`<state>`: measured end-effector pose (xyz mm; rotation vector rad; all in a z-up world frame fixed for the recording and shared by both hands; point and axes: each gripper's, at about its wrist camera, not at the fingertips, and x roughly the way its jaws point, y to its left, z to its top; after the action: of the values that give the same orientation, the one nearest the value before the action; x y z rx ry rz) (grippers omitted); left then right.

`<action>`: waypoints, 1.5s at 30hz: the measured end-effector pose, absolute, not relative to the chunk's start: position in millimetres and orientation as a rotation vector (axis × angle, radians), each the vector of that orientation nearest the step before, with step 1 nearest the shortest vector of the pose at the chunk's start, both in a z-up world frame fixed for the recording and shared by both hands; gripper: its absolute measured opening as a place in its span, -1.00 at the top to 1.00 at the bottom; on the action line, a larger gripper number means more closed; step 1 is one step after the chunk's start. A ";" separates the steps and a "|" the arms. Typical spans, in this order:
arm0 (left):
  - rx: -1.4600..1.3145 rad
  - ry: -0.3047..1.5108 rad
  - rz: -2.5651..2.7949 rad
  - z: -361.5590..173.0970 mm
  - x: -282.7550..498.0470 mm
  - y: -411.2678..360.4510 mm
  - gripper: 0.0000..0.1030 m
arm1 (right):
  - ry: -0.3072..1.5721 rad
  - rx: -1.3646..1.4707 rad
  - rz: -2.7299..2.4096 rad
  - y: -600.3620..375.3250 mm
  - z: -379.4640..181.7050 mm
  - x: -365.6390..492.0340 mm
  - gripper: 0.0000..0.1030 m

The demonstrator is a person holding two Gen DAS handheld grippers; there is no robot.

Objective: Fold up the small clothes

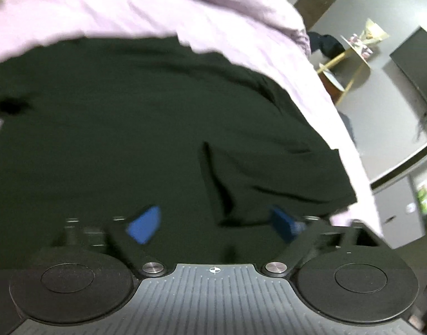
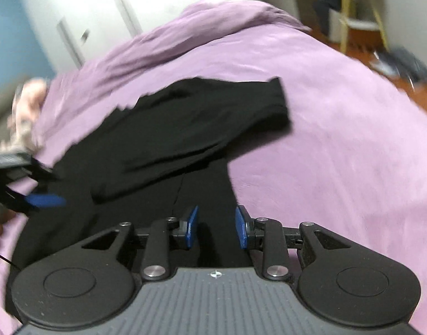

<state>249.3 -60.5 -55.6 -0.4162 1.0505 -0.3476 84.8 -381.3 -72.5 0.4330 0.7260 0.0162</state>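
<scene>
On the lilac bedspread (image 2: pixel 339 145), the right gripper (image 2: pixel 216 227) hangs just above the near part of a black garment (image 2: pixel 185 128), its blue pads parted a little with nothing pinched between them; dark cloth shows in the gap below, but the pads do not press on it. The left gripper (image 1: pixel 216 224) is spread wider, its blue pads blurred, over the broad dark body of the same garment (image 1: pixel 129 117), and it too holds nothing. From the right wrist view the left gripper (image 2: pixel 44 201) comes in at the left edge, low over the cloth.

The garment lies spread across the bed, one sleeve or flap already laid over the body at a slant, with loose creases near the right-hand hem. Beyond it are a pale fluffy thing (image 2: pixel 26 111) at the far left and a small wooden side table (image 1: pixel 350 61) past the bed's edge.

The step in hand looks like choosing the next pair of grip points for a fold. To do it well, I would bring each gripper down onto an edge, not the middle of the panel, so the pads catch one or two layers only. Pinching at matching spots on the hem would keep the fold line straight. Smoothing the rumpled flap first should stop creases being trapped, and lifting low would keep the bedspread from coming up too
</scene>
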 end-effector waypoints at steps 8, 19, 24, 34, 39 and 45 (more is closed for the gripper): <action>-0.467 1.096 -0.343 -83.1 279.5 -81.8 0.05 | 0.732 0.609 0.010 -408.7 -92.3 79.9 0.46; -0.452 1.089 -0.357 -80.6 294.2 -79.1 0.90 | 0.714 0.594 -0.038 -411.5 -75.5 96.2 0.45; -0.161 0.871 -0.330 -30.9 292.7 -59.0 0.90 | 0.702 0.534 -0.048 -414.9 -56.8 119.8 0.45; -0.027 0.896 -0.047 -63.5 324.6 23.4 0.77 | 0.813 0.496 -0.006 -390.2 -71.2 202.2 0.45; -0.157 0.900 -0.102 -77.8 326.6 39.7 0.33 | 0.828 0.503 -0.005 -379.6 -78.2 229.0 0.34; -0.216 0.887 -0.098 -77.1 338.9 43.7 0.89 | 0.820 0.496 -0.030 -373.7 -84.7 254.0 0.16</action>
<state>338.9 43.7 -77.1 -0.2165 0.8874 -0.0979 254.0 -373.7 -84.7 0.4957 0.8202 -0.0303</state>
